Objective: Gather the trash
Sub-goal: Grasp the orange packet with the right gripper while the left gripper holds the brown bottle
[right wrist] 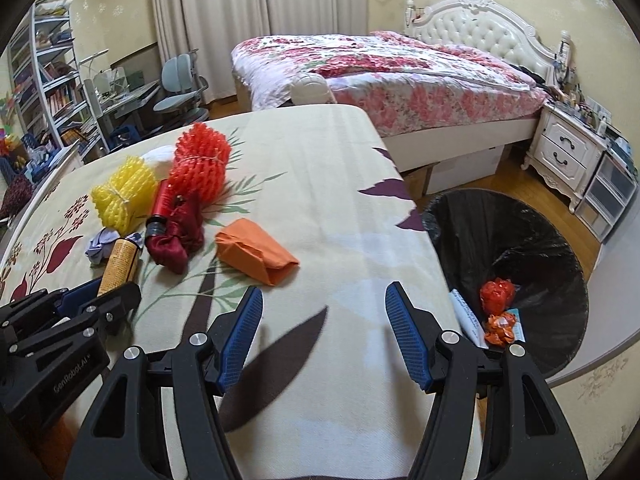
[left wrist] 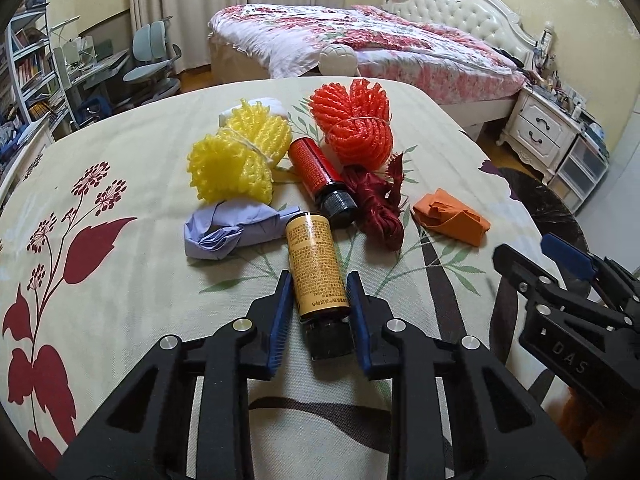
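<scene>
Left gripper (left wrist: 316, 304) straddles a yellow-labelled bottle (left wrist: 316, 264) that lies on its side on the table (left wrist: 132, 312), dark cap toward the camera; the blue ribbed pads sit right beside its label on either side, but whether they press it I cannot tell; right gripper (right wrist: 324, 332) hangs with its jaws wide apart and nothing between them, over bare cloth near the table's edge.

Cream tablecloth covers the table, printed with dark red flowers and green and brown leaves; behind stand a bed (right wrist: 392, 68) with a pink floral quilt and tufted white headboard, a white nightstand (right wrist: 568, 152), pale curtains, a desk with grey-blue chairs and a bookshelf.

Trash lies clustered past the bottle: a yellow foam net bundle (left wrist: 236, 160) tied with string, a knobbly orange-red foam net bundle (left wrist: 352, 120), a glossy red bottle (left wrist: 316, 172) with a black cap, a dark red cord bundle (left wrist: 376, 204), crumpled lilac paper (left wrist: 224, 232) and a folded orange paper (left wrist: 452, 220).

Only the right wrist view looks into the trash bin (right wrist: 520, 216) beside the table, lined with black plastic and holding red and orange wrappers and a white slip; the left wrist view alone shows the printed text on the bottle's label.
</scene>
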Motion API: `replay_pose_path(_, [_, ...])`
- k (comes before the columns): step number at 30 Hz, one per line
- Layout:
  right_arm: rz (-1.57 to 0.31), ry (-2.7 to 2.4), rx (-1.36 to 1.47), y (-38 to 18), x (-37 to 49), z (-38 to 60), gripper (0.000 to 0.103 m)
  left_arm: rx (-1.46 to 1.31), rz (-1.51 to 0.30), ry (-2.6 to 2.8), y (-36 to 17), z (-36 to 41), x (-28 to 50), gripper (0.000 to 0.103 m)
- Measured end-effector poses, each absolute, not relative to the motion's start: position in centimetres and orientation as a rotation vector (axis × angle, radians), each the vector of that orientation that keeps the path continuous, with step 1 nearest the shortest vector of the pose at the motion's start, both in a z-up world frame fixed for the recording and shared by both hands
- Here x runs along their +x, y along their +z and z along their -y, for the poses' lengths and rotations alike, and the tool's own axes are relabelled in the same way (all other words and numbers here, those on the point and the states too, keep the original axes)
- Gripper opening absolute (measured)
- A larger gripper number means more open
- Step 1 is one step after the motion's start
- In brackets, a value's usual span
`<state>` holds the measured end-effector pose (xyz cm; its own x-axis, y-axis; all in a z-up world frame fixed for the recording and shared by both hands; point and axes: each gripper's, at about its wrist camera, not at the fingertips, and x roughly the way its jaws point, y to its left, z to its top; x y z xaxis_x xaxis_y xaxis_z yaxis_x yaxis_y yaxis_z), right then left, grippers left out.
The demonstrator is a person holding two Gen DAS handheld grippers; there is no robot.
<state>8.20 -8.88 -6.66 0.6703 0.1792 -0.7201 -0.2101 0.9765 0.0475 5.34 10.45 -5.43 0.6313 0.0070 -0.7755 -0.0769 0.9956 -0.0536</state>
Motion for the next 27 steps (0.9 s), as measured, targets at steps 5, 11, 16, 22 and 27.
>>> replay_pose_path(5, [-0.817,0.251,-0.069,-6.8,9.3,7.1,0.063,-0.098,-0.886,0.056,-5.5,-11.2,5.1,0.027])
replay_pose_path(11, [-0.83,0.265,-0.084,-6.7,10.5,5.7,0.063,-0.104,-0.885,0.074,-5.4,-11.6,5.3,0.027])
replay_pose_path(16, [-0.855,0.281,-0.109,-7.2,10.9,4.8,0.061,-0.11,-0.88,0.083,-5.5,-11.7,5.2,0.027])
replay_pose_path(22, [-0.863,0.317,-0.087,-7.1,10.4,4.8,0.03,-0.109,-0.875,0.087,-5.5,-11.8,5.2,0.027])
replay_pose_path(27, [-0.854,0.308,-0.095,-7.1,9.4,4.9,0.026,-0.114,-0.872,0.086,-5.5,-11.8,5.1,0.027])
